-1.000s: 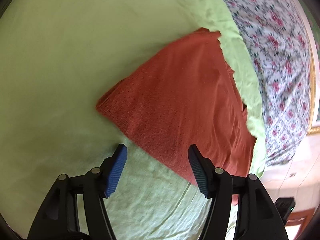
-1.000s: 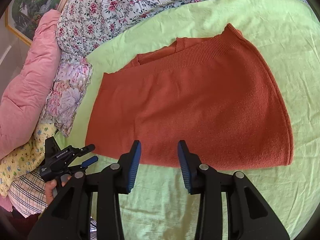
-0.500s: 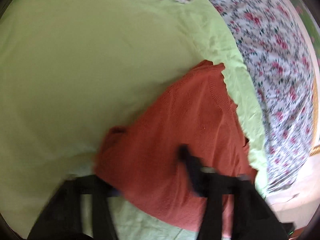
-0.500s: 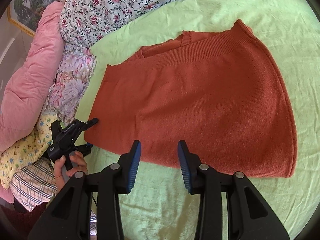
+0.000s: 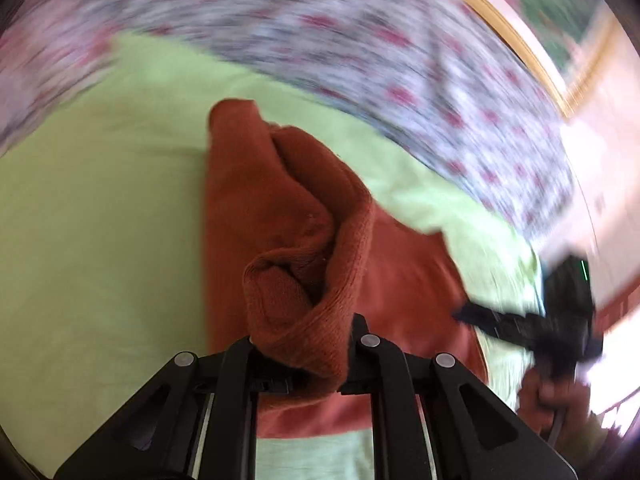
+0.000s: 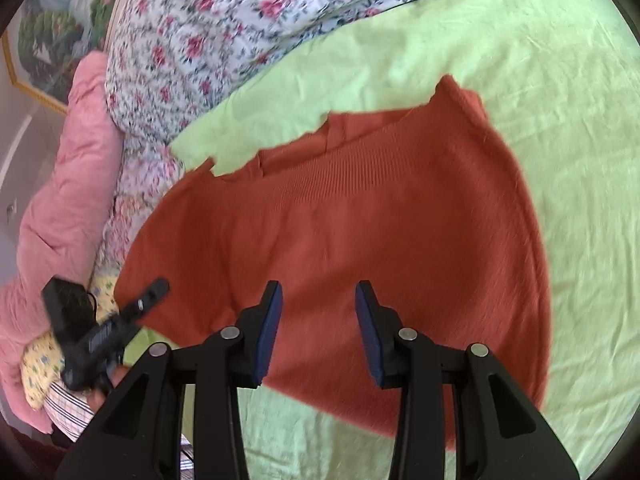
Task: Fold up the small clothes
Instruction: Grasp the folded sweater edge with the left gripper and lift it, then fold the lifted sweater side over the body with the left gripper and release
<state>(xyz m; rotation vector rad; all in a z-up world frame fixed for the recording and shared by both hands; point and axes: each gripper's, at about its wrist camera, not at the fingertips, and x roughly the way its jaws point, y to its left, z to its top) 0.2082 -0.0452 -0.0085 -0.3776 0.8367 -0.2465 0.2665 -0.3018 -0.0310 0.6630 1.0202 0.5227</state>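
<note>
Rust-orange knitted garment [image 6: 360, 232] lies spread on lime-green sheet [image 6: 560, 140] over bed, ribbed band toward floral quilt [image 6: 208, 48]

Left gripper [image 5: 300, 344] jaws closing, clamped on bunched fold of garment [image 5: 304, 312], corner lifted clear of sheet; surroundings motion-blurred

Right gripper [image 6: 318, 320] jaws apart, nothing between them, hovering above near edge of garment

Pink duvet [image 6: 72, 184] and yellow patterned cloth [image 6: 36, 364] piled at sheet's edge

No container in view

A bed [image 6: 580, 92] under a light green sheet carried a rust-red knit garment [image 6: 400, 232] (floral bedding [image 6: 224, 40] bunched at its edge).
</note>
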